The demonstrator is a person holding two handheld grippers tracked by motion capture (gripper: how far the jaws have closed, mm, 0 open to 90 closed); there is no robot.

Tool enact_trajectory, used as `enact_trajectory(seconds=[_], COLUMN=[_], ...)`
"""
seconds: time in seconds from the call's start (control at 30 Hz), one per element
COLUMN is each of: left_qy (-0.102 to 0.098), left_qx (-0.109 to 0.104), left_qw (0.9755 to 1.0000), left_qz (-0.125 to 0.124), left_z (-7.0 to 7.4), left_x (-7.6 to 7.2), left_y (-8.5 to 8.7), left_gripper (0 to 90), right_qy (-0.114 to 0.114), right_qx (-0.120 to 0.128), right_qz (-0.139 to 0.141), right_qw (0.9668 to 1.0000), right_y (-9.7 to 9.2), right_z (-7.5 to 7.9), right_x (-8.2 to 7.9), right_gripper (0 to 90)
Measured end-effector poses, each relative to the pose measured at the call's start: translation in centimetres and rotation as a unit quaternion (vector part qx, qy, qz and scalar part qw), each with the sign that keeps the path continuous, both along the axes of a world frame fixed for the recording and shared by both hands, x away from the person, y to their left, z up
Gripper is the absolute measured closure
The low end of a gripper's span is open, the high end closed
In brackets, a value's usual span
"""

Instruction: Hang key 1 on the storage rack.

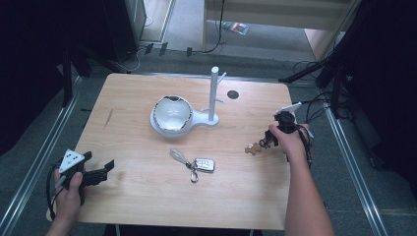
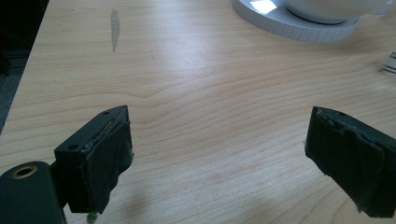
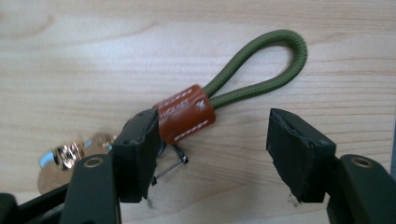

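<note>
Olive-green cord loop with a brown leather sleeve and brass-coloured metal fittings [image 3: 196,109] lies flat on the pale wooden table [image 1: 137,191] near its right edge. The right gripper [image 3: 212,149] hangs over it, jaws partly open, the sleeve just beside one jaw and not pinched. The left gripper [image 2: 219,158] rests wide open and empty at the table's near left corner.

A key fob [image 3: 187,113] lies flat on the table [image 1: 137,187] near its right edge; a green cord loop [image 3: 261,65] runs into a brown leather sleeve with pale stitching; gold-coloured metal pieces [image 3: 65,156] trail from its other end.
</note>
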State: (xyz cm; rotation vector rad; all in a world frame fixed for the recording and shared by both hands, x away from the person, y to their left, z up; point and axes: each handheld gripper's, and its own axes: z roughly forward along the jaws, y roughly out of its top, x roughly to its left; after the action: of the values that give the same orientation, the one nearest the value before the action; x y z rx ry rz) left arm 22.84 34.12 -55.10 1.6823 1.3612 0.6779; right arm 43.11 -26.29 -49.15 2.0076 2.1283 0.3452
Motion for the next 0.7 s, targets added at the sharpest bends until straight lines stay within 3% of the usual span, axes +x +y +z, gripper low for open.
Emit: enact_trajectory(seconds=[0.07, 0.23, 0.47, 0.7], left_qy=[-0.001, -0.001, 0.0, 0.001], left_qx=[-0.001, 0.0, -0.001, -0.002], left_qw=[1.0, 1.0, 1.0, 1.0], left_qz=[0.0, 0.0, -0.001, -0.001], left_z=[0.0, 0.0, 0.0, 0.0], left_x=[0.0, 0.0, 0.0, 0.1], left_y=[0.0, 0.1, 0.1, 0.1], left_gripper=[7.5, 7.5, 7.5, 7.5], right_qy=[0.004, 0.017, 0.039, 0.035], right_qx=[0.006, 0.039, 0.044, 0.046], right_qz=[-0.01, -0.071, -0.099, -0.117], right_qw=[0.9999, 0.9966, 0.9934, 0.9914], right_y=[-0.2, -0.8, -0.5, 0.0], right_z=[0.2, 0.5, -0.2, -0.7], right_x=[0.3, 1.4, 2.0, 2.7], right_gripper=[37.4, 44.7, 45.6, 50.8])
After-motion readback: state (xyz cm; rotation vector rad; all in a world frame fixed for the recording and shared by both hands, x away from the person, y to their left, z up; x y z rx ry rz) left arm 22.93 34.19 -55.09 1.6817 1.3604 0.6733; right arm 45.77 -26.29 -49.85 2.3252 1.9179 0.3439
